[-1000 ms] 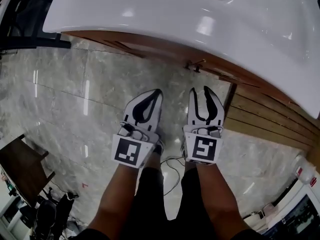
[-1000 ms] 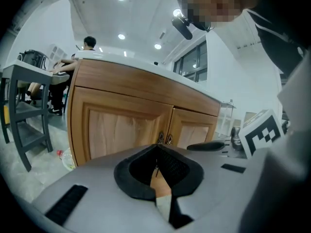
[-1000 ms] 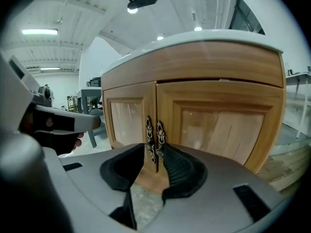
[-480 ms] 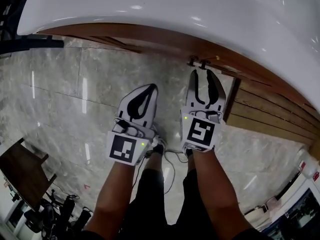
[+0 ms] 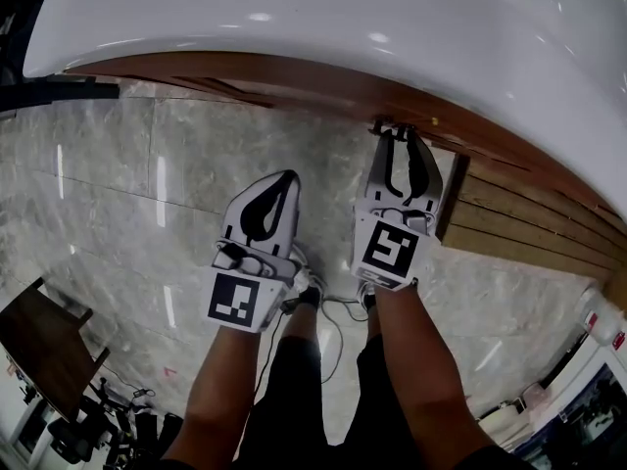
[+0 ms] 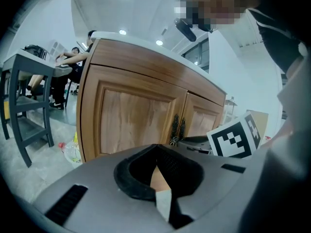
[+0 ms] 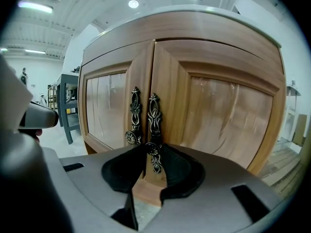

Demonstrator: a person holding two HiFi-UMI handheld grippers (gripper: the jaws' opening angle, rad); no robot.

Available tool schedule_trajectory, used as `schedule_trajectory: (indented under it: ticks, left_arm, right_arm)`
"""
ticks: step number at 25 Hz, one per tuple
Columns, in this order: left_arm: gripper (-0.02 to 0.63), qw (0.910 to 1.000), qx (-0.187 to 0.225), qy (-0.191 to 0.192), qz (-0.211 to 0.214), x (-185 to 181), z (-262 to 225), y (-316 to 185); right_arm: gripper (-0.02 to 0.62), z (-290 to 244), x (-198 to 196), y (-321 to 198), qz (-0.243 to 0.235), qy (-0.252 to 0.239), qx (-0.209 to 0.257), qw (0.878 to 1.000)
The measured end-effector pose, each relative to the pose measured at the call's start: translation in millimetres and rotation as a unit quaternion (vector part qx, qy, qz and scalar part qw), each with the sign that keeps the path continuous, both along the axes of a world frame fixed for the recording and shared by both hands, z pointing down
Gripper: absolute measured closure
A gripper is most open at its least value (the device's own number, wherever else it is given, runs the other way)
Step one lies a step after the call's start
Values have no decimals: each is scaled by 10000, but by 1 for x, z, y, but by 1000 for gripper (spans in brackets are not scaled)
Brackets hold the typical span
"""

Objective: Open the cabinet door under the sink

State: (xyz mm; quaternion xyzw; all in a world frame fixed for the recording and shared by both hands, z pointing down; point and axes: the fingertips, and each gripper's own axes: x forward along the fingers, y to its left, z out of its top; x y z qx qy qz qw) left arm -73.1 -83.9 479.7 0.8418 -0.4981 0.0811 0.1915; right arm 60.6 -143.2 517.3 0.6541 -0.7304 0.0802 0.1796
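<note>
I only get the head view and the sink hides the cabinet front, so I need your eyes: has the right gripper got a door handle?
Observer: The knob of the right door sits between the jaws of the right gripper, which have just been closing. I can't tell whether the pads press yet.
Operator: Are the doors shut?
Observer: Yes, it and the left door both look closed.
Operator: Any clutter nearby?
Observer: A clear bottle is on the floor by the left corner.
</note>
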Motion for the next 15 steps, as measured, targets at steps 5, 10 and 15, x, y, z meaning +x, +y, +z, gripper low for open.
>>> schedule_trajectory:
  ticks: [5,10,15]
  left_arm:
    - [583,10000,55,43,58,-2,-1,4]
    - [583,9998,-8,10,190,-2,2,18]
    - [583,9997,-18,-11,256,0,4,29]
  right_arm:
    - [497,1,0,2,250,-159,-50,9995]
    - [502,2,2,6,309,-213,-59,9993]
    - [502,1,7,11,283,-244,-28,9993]
